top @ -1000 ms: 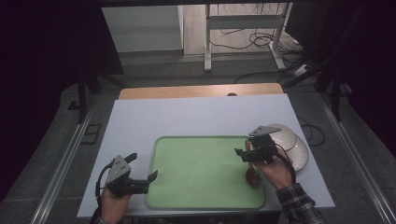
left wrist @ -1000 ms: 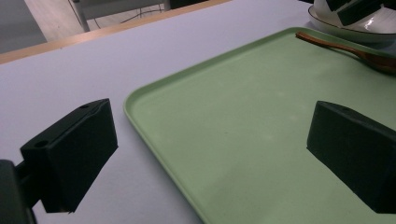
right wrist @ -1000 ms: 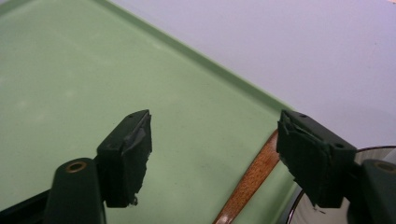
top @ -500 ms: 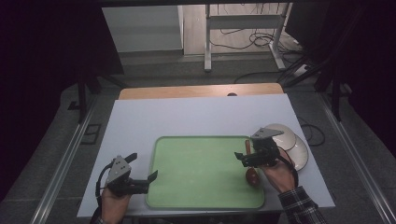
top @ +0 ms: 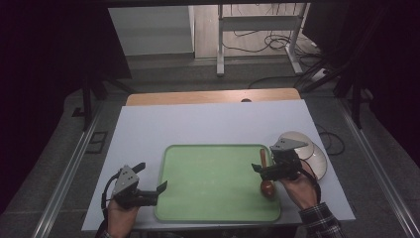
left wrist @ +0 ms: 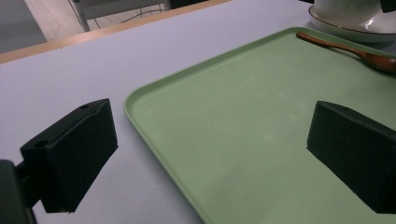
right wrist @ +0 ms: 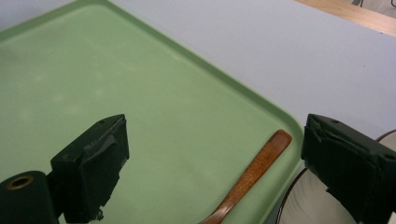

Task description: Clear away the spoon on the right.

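Spoon: the wooden spoon (top: 265, 171) is lying on the green tray (top: 208, 198), along its right edge, bowl end toward the person and handle pointing away. In the right gripper view the handle (right wrist: 252, 177) is showing between the two jaws but touching neither; nothing is pressing on it.

Right gripper: the right gripper (top: 259, 171) is hovering just over the spoon, held in the person's right hand (top: 297, 186). Its jaws have just been opening and are standing wide apart, with the spoon lying loose on the tray below them.

Tray: it is sitting on the white table (top: 198, 124), near the person's edge, with the spoon as its one load. Its raised rim is showing in both gripper views (left wrist: 154, 126) (right wrist: 224, 74).

Bowl: a white bowl (top: 297, 140) is sitting on a white plate (top: 319, 161) just beside the tray's right edge, behind the right gripper. In the left gripper view the bowl (left wrist: 345, 9) is showing beyond the spoon (left wrist: 355, 49).

Left gripper: the left gripper (top: 151, 184) is resting in the left hand (top: 121, 215) at the tray's near left corner, jaws wide apart and holding nothing, one jaw over the table and one over the tray.

Table: a wooden strip (top: 213, 96) is running along its far edge.
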Action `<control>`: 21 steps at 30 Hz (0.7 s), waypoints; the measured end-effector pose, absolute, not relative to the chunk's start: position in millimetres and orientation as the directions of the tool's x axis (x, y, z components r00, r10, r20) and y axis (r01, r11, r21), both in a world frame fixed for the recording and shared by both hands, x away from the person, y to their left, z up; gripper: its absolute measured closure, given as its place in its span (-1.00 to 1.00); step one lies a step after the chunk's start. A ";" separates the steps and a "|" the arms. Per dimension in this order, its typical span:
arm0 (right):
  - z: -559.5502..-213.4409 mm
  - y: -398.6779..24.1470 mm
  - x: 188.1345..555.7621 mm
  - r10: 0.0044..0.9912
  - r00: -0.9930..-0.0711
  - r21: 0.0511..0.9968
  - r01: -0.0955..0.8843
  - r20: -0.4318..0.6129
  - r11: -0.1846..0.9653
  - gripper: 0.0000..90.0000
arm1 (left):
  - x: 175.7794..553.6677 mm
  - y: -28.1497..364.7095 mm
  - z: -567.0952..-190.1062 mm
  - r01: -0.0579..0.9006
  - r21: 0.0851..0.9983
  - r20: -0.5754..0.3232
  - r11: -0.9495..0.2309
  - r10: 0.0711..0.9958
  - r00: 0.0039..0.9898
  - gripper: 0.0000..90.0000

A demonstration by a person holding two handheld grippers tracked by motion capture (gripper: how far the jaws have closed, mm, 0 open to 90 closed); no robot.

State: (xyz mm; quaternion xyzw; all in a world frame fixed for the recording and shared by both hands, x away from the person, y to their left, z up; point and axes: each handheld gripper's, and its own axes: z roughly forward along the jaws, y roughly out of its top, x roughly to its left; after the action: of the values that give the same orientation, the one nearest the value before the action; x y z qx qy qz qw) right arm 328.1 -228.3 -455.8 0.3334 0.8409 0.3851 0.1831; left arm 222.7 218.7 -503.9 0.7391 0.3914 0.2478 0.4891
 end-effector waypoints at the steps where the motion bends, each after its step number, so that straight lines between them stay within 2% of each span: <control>1: -455.4 -229.2 327.1 0.702 -0.710 0.769 0.419 -0.053 0.482 -0.83 | 222.7 218.6 -503.9 0.336 0.917 -0.017 -0.215 0.821 0.571 -0.97; 21: -455.0 -246.8 309.3 0.709 -0.704 0.786 0.410 -0.050 0.463 -0.89 | 222.6 218.3 -503.8 0.337 0.916 -0.016 -0.216 0.820 0.572 -0.97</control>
State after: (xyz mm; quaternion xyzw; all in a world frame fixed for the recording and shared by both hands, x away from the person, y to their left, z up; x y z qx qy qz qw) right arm 309.3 -246.8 -455.0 0.3353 0.8341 0.3951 0.1890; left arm 222.6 218.3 -503.8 0.7396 0.3911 0.2473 0.4887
